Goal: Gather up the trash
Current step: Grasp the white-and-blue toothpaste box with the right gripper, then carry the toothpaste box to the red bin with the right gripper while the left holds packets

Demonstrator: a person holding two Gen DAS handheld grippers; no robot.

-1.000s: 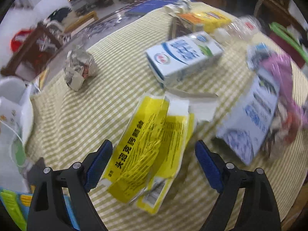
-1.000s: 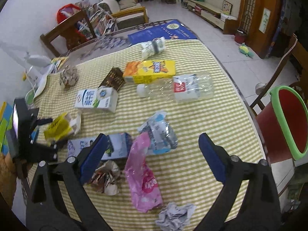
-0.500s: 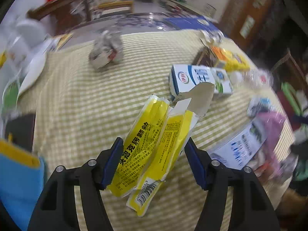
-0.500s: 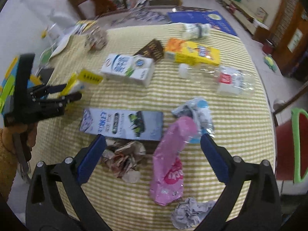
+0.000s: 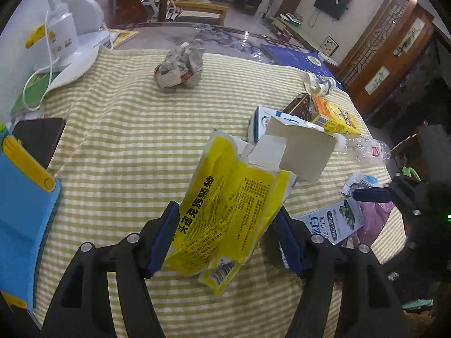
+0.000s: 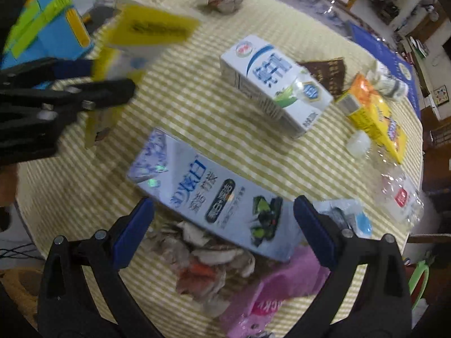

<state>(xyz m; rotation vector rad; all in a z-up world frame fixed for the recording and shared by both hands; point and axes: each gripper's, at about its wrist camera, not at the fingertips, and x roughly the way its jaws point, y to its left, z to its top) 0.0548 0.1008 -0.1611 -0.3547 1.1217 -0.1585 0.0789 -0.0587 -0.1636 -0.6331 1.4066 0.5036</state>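
My left gripper (image 5: 225, 211) is shut on a flattened yellow carton (image 5: 242, 186), held tilted above the checked tablecloth (image 5: 126, 155) with its grey flap up. In the right wrist view the same left gripper (image 6: 107, 76) and yellow carton (image 6: 152, 29) show blurred at the upper left. My right gripper (image 6: 222, 205) is open and points down over a long blue-white toothpaste box (image 6: 203, 186). That box lies partly on crumpled paper (image 6: 203, 264), beside a pink plastic bag (image 6: 270, 295); the pads touch nothing.
A milk carton (image 6: 273, 81), an orange-yellow box (image 6: 372, 118), a clear bottle (image 6: 400, 194) and a paper ball (image 5: 180, 67) lie on the table. At its left edge are a white appliance (image 5: 70, 36), a dark phone (image 5: 39, 138) and a blue-yellow toy (image 5: 22, 197).
The left jaws have shut on the yellow carton, lifted it off the cloth and rolled. The right gripper has come down and rolled, now close over the toothpaste box.
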